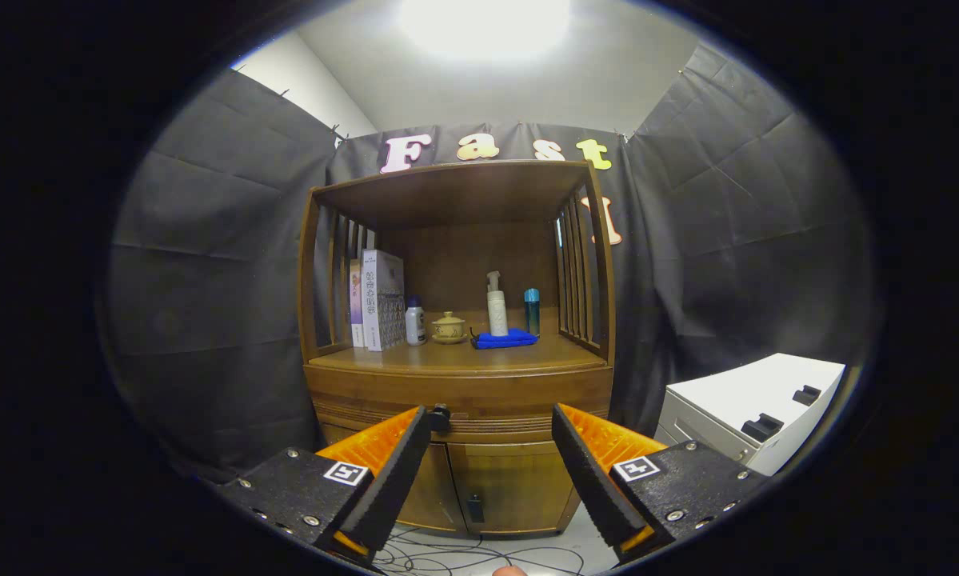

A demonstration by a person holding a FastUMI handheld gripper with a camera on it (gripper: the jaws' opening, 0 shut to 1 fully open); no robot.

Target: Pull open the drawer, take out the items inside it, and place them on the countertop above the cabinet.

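The gripper [491,428] hangs in front of a brown wooden cabinet [459,384] with its 2 fingers spread wide and nothing between them; the cabinet's drawer [463,400], a shallow band just under the countertop, is shut, and its small dark round knob [440,418] sits just beside the left finger's tip, off the middle of the gap.

The step in hand looks like the approach to that knob; to do it well the claw should shift left until the knob is centred between the fingers, go in level, close on the knob's neck, then pull straight back so the drawer slides without twisting.

The wooden countertop [415,358] is bare toward its front edge, a fair landing place; at the back stand white upright books [381,300], a small white bottle [416,322], a squat yellow lidded pot [449,327], a tall white pump bottle [497,304] on a folded blue cloth [505,339], and a slim teal bottle [532,310]; 2 cupboard doors [519,484] sit below the drawer; black cloth walls close the booth, a white box-like unit [755,404] stands to the right, and loose cables [463,556] lie on the floor.
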